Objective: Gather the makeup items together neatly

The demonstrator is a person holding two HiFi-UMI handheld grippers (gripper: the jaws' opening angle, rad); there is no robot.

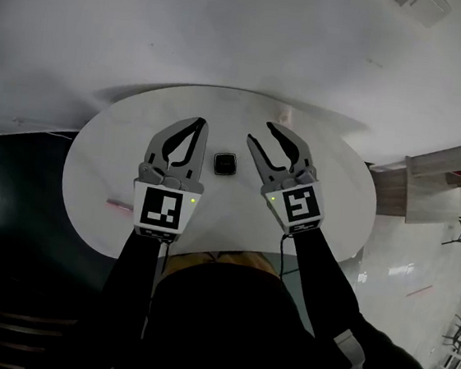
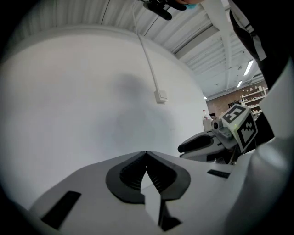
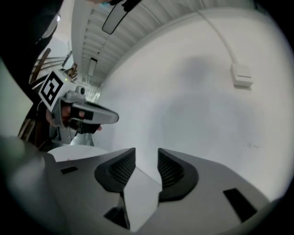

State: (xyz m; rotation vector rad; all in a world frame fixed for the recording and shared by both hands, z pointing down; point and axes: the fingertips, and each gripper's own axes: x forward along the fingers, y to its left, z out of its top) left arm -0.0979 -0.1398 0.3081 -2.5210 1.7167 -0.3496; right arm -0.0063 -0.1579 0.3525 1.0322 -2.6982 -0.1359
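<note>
Both claws were held up over the round white table (image 1: 101, 157), pointing at the wall and not at the items, so no grasp seemed to be under way. The left claw (image 1: 199, 123) was clenched with nothing in it, its tips meeting. The right claw (image 1: 260, 132) stood released, with only a gap between its pads (image 3: 171, 170). A small black case (image 1: 226, 164) (probably a compact) lay on the table between them. A thin pink stick (image 1: 119, 205) lay well apart at the left, so the gathering looked undone.

Left gripper (image 1: 200, 123) jaws together, right gripper (image 1: 260, 132) apart
</note>
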